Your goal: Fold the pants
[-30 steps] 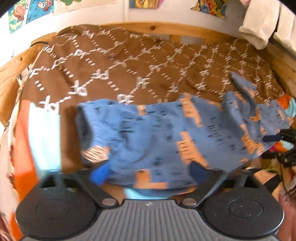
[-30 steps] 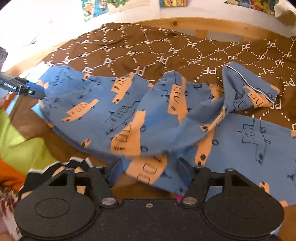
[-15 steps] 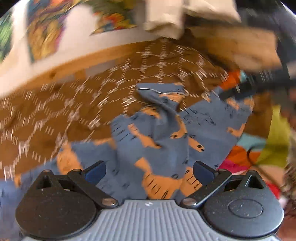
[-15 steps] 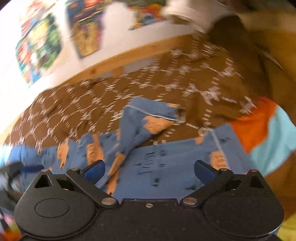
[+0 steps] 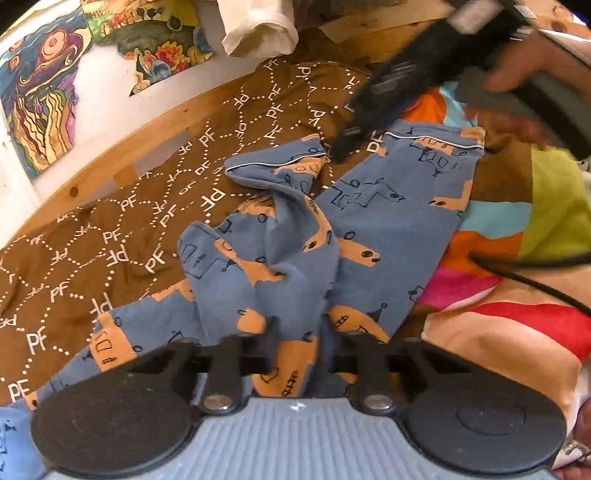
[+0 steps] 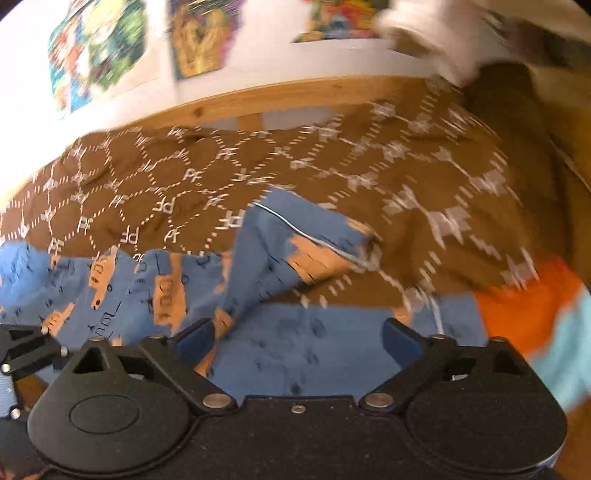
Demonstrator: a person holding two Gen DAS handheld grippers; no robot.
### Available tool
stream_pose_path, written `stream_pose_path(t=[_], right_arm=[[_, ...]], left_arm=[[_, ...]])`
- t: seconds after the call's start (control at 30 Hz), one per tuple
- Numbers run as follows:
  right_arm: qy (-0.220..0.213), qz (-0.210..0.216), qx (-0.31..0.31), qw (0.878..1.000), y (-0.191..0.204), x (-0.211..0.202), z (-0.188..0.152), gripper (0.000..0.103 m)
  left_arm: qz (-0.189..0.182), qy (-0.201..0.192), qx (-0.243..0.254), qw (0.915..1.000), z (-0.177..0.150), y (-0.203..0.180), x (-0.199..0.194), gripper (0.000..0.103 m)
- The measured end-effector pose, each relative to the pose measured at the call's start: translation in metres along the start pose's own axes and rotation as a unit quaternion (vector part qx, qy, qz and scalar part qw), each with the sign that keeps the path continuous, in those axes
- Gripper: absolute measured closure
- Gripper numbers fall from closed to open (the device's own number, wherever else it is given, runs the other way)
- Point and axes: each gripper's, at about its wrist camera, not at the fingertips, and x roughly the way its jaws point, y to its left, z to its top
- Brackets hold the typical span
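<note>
Blue pants [image 5: 373,221] with orange truck prints lie crumpled on a brown patterned bedspread [image 5: 122,225]. One leg is twisted over itself, with its white-piped hem [image 5: 277,164] at the far end. My left gripper [image 5: 297,354] is shut on a bunched fold of the pants near the crotch. My right gripper [image 6: 299,338] is open, its blue pads apart just above the flat pants leg [image 6: 314,350]. The right gripper also shows in the left wrist view [image 5: 417,81], above the far hems. The twisted leg shows in the right wrist view [image 6: 288,236].
A wooden bed frame [image 6: 258,99] and a white wall with colourful posters [image 5: 40,92] stand behind the bed. A multicoloured blanket [image 5: 524,236] lies at the right. A black cable [image 5: 532,277] crosses it. Pale cloth [image 5: 258,26] hangs at the top.
My left gripper has closed on the pants fold; it was open half a second ago. Both grippers swung toward the leg end of the pants. The right gripper stays open.
</note>
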Motion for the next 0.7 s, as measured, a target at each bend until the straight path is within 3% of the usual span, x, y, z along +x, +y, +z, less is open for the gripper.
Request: stream_pose_path(t=[0.07,0.13,0.33,0.43,0.47,0.53,0.57,0.7], right_arm=[[-0.006,-0.002,-0.033,0.999,0.015,0.013,0.013,0.023],[-0.015,0.007,-0.062,0.998,0.028,0.026,0.027,0.038],[0.005,0.015,-0.106,0.994,0.064,0.072,0.062,0.051],[0.034,-0.008,-0.128,0.991,0.078,0.093,0.068,0.056],[0.041,-0.018,-0.128,0.991,0.079,0.098,0.067,0.061],[0.048,-0.033,-0.118,0.991,0.076,0.104,0.067,0.097],[0.047,-0.04,-0.11,0.992,0.073,0.104,0.066,0.103],[-0.008,-0.043,-0.038,0.998,0.051,0.072,0.067,0.103]], left_arm=[[0.001,-0.003,0.003,1.0,0.002,0.0,0.0,0.09],[0.003,-0.008,0.011,0.9999,0.001,-0.003,-0.002,0.092],[-0.002,-0.012,0.002,0.9999,0.002,-0.003,-0.004,0.1],[-0.007,-0.01,-0.011,0.9999,0.003,0.001,-0.004,0.101],[-0.008,-0.009,-0.015,0.9998,0.003,0.002,-0.005,0.101],[-0.009,-0.009,-0.021,0.9997,0.003,0.003,-0.006,0.102],[-0.008,-0.01,-0.022,0.9997,0.003,0.003,-0.007,0.102],[-0.006,-0.02,-0.024,0.9995,0.005,0.007,-0.014,0.102]])
